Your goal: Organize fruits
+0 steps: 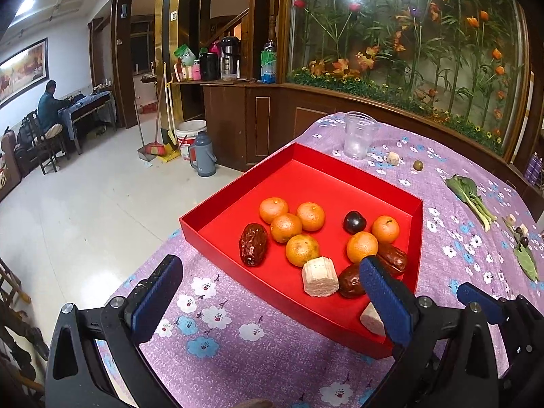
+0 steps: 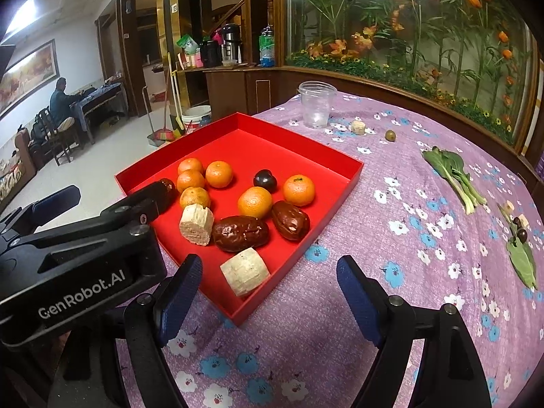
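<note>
A red tray (image 1: 340,183) (image 2: 258,142) on the purple flowered cloth holds several oranges (image 1: 302,250) (image 2: 255,202), three red dates (image 1: 253,244) (image 2: 240,233), a dark plum (image 1: 354,221) (image 2: 265,180) and two pale sugarcane chunks (image 1: 319,277) (image 2: 244,272). My left gripper (image 1: 270,292) is open and empty just before the tray's near edge. My right gripper (image 2: 268,289) is open and empty at the tray's near corner. The left gripper's body shows at the left of the right wrist view.
A clear plastic cup (image 1: 358,135) (image 2: 317,103) stands behind the tray. A sugarcane piece (image 2: 357,127), a small green fruit (image 2: 390,135), a leafy green (image 2: 452,175) and small dark fruits with a leaf (image 2: 520,238) lie on the cloth to the right. The table edge drops to the floor at left.
</note>
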Motion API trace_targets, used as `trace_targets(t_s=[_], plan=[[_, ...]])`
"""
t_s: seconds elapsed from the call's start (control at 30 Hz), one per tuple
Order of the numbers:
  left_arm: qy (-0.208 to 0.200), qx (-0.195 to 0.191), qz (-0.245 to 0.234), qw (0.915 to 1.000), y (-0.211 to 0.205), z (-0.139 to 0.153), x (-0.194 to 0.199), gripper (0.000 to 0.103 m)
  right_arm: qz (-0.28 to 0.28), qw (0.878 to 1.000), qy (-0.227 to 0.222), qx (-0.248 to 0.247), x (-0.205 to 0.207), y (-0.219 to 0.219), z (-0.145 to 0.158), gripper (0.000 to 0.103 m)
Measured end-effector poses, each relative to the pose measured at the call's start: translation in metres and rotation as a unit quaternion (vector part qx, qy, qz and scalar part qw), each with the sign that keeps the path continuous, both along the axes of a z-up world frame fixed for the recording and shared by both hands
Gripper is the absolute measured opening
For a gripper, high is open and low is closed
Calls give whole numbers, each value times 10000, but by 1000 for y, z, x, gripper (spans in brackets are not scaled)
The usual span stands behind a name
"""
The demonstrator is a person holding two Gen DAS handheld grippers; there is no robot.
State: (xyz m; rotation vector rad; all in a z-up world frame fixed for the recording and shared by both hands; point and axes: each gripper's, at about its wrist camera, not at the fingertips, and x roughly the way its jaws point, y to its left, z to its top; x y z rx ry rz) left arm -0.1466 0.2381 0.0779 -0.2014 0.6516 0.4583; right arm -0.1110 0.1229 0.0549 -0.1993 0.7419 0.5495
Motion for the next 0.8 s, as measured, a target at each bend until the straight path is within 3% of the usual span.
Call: trace_targets(t_s=[0.8], plan=[[70, -300, 129, 9994, 14, 4, 3, 103, 116, 9999, 110, -47, 8, 16, -2, 86]])
